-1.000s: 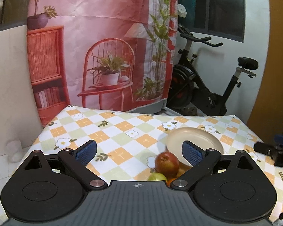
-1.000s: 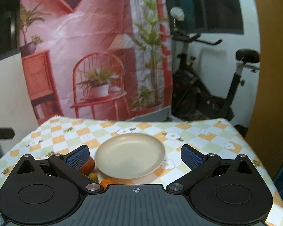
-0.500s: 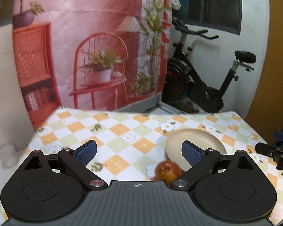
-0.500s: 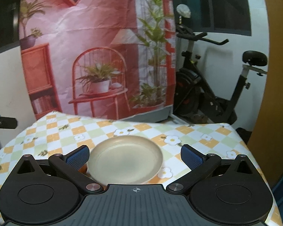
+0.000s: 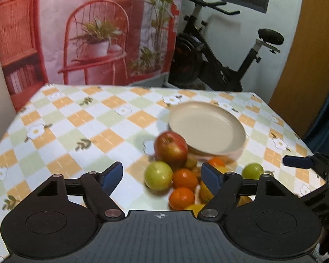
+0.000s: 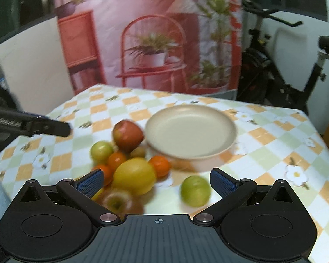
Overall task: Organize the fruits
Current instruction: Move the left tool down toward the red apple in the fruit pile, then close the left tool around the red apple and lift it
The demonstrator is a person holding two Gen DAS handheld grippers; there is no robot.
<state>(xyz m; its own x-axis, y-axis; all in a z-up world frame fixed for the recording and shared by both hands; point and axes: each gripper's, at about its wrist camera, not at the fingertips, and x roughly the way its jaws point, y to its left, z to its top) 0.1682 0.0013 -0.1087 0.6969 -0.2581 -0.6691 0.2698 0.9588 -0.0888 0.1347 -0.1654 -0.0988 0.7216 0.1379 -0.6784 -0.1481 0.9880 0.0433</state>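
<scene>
A pile of fruit lies on the checked tablecloth (image 5: pixel 76 127) beside an empty beige plate (image 5: pixel 206 127). It holds a red apple (image 5: pixel 170 149), a green apple (image 5: pixel 158 175) and several oranges (image 5: pixel 185 178). In the right wrist view I see the plate (image 6: pixel 190 129), the red apple (image 6: pixel 127 135), a large yellow fruit (image 6: pixel 134 175) and a lone green apple (image 6: pixel 195 190). My left gripper (image 5: pixel 163 176) is open above the pile. My right gripper (image 6: pixel 156 180) is open above the yellow fruit and the lone green apple. Neither holds anything.
A printed red backdrop (image 5: pixel 94 32) hangs behind the table. An exercise bike (image 5: pixel 226 50) stands at the back right. The right gripper's finger (image 5: pixel 298 162) shows at the right of the left view, and the left gripper's finger (image 6: pixel 33 125) at the left of the right view.
Both views have tilted down and moved closer, so the whole fruit pile is now in sight below the plate. Both grippers stay open.
</scene>
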